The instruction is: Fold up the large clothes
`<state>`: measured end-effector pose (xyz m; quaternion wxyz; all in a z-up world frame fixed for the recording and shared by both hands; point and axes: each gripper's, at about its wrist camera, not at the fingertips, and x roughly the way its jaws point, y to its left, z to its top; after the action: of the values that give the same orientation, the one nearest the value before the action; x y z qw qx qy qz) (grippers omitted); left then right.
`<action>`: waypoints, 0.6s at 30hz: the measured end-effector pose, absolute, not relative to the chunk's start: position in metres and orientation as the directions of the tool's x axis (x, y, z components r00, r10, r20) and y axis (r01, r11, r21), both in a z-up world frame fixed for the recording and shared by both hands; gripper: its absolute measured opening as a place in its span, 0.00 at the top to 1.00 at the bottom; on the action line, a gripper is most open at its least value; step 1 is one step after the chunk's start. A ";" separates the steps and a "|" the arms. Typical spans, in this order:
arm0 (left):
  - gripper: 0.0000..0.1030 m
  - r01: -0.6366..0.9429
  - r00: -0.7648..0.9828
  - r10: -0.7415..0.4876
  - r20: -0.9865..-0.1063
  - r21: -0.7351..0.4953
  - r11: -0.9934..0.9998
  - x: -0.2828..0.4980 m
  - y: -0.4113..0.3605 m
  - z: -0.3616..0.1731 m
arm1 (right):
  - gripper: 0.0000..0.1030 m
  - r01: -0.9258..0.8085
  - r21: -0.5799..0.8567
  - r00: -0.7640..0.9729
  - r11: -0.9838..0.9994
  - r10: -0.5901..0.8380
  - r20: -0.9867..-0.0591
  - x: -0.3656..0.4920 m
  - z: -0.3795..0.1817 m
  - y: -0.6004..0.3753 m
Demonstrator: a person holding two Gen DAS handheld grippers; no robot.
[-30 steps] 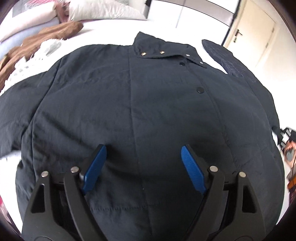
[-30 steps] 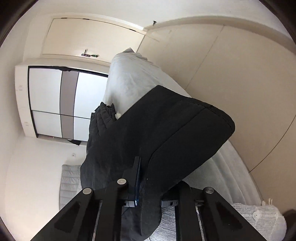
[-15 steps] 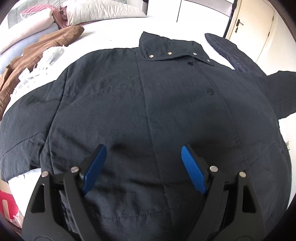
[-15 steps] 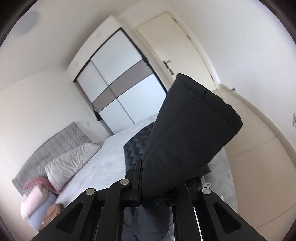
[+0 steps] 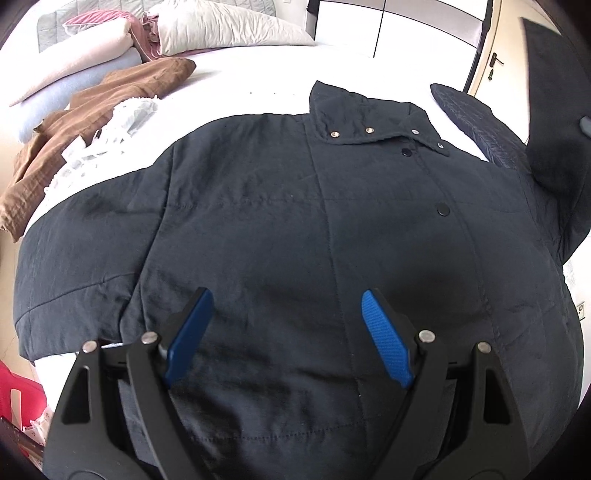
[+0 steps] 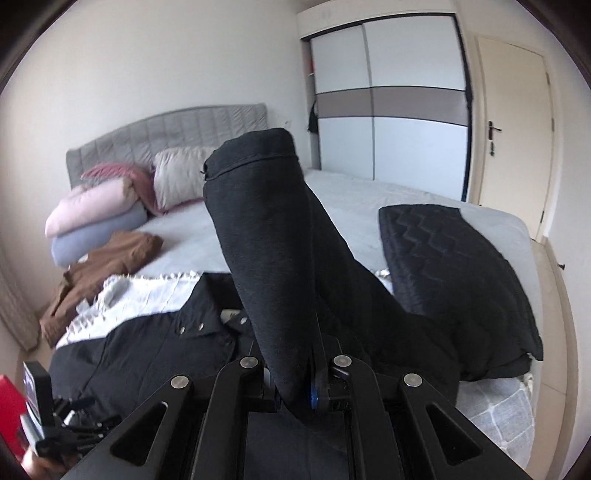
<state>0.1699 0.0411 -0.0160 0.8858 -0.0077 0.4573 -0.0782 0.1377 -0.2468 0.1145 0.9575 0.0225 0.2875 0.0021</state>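
Note:
A large black quilted jacket lies front up on the white bed, collar at the far side, its left sleeve spread out flat. My left gripper is open and empty, just above the jacket's lower front. My right gripper is shut on the jacket's right sleeve and holds it up in the air, cuff on top. The raised sleeve also shows in the left wrist view at the right edge.
A dark quilted cushion lies right of the jacket. A brown garment and a white fringed cloth lie left of it. Pillows are piled at the headboard. A wardrobe and a door stand behind.
My right gripper has swung the held sleeve up and over toward the jacket's body. The left gripper has drawn back a little and stays open.

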 end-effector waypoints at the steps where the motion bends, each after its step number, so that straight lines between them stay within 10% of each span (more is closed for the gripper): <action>1: 0.19 0.130 0.567 -0.145 -0.810 -0.086 0.988 0.170 0.041 -0.017 | 0.91 -0.006 0.033 0.823 0.999 0.024 -0.568 0.142 0.105 -0.239; 13: 0.19 0.140 0.531 -0.181 -0.828 -0.126 0.982 0.173 0.040 -0.021 | 0.76 -0.162 -0.045 0.590 0.986 0.060 -0.805 0.175 -0.048 -0.177; 18: 0.19 0.145 0.505 -0.196 -0.841 -0.141 0.979 0.175 0.038 -0.026 | 0.45 -0.221 -0.052 0.563 0.974 0.084 -0.822 0.161 -0.027 -0.188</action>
<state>0.1749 0.0381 -0.0260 0.8671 -0.0263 0.4877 -0.0982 0.1608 -0.1881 -0.0267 0.8810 -0.0745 0.4592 0.0866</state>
